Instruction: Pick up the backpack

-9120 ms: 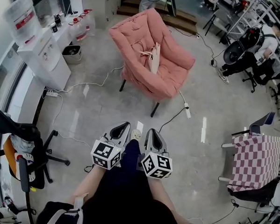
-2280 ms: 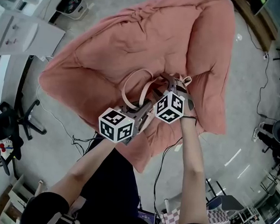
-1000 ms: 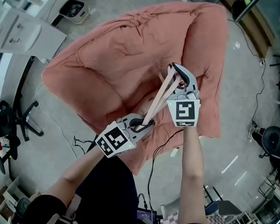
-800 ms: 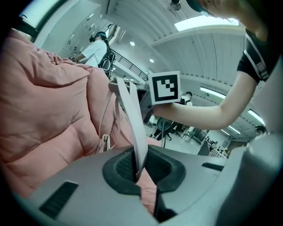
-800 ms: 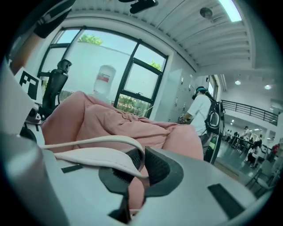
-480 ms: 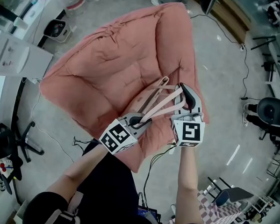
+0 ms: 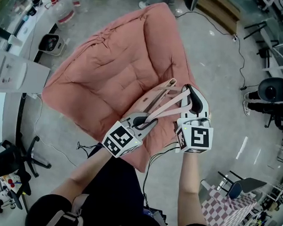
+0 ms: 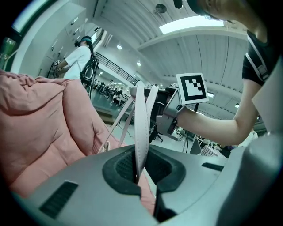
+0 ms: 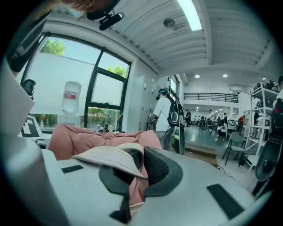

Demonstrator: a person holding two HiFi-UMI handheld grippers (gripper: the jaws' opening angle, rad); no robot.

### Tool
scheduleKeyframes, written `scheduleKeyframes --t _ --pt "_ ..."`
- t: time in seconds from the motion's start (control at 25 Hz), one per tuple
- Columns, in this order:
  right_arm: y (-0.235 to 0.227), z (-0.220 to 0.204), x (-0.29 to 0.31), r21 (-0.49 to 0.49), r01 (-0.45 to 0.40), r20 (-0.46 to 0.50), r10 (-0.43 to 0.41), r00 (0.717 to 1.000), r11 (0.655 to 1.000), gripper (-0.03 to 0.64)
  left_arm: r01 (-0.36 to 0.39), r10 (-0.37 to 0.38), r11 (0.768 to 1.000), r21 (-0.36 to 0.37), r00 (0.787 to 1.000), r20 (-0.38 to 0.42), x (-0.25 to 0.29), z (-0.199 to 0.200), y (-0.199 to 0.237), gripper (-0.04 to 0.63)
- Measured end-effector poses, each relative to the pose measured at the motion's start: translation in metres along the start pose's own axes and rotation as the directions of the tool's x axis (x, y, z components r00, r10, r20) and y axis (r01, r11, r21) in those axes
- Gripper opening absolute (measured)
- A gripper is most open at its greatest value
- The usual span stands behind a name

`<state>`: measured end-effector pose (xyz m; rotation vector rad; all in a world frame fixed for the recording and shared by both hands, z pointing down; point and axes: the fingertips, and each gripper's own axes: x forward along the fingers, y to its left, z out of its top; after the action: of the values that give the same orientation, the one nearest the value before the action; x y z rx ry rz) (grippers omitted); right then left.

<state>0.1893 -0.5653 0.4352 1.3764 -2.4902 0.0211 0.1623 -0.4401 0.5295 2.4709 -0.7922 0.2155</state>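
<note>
The pale pink backpack (image 7: pixel 150 99) hangs by its straps over the seat of a salmon armchair (image 7: pixel 106 70). My left gripper (image 7: pixel 144 121) is shut on one strap (image 8: pixel 141 128), which runs up out of its jaws (image 8: pixel 142 170). At the right, my right gripper (image 7: pixel 195 97) is shut on another strap (image 9: pixel 108 156), folded flat over its lower pad (image 9: pixel 132 172). Both straps (image 7: pixel 167 108) stretch between the two grippers. The armchair back (image 8: pixel 35 132) fills the left of the left gripper view. The backpack's body is mostly hidden behind the grippers.
A water dispenser (image 7: pixel 11 70) and water bottles (image 7: pixel 66 11) stand at the left. A black office chair (image 7: pixel 6 164) is at the lower left, and a checkered chair (image 7: pixel 226 214) at the lower right. A cable (image 7: pixel 158 153) lies under the armchair. A person (image 9: pixel 166 119) stands farther off.
Both grippers have risen with the straps in them, and the right one has swung to the right and nearer to me. The armchair now looks farther below.
</note>
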Motion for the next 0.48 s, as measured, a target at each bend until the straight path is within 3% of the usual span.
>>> scheduleKeyframes --t 0.48 --pt "-0.049 0.055 -0.072 0.089 0.196 -0.007 -0.196 0.981 0.977 0.043 0.135 -0.138 0.987 0.086 0.99 0.034 -0.002 0.074 -0.046 0.028"
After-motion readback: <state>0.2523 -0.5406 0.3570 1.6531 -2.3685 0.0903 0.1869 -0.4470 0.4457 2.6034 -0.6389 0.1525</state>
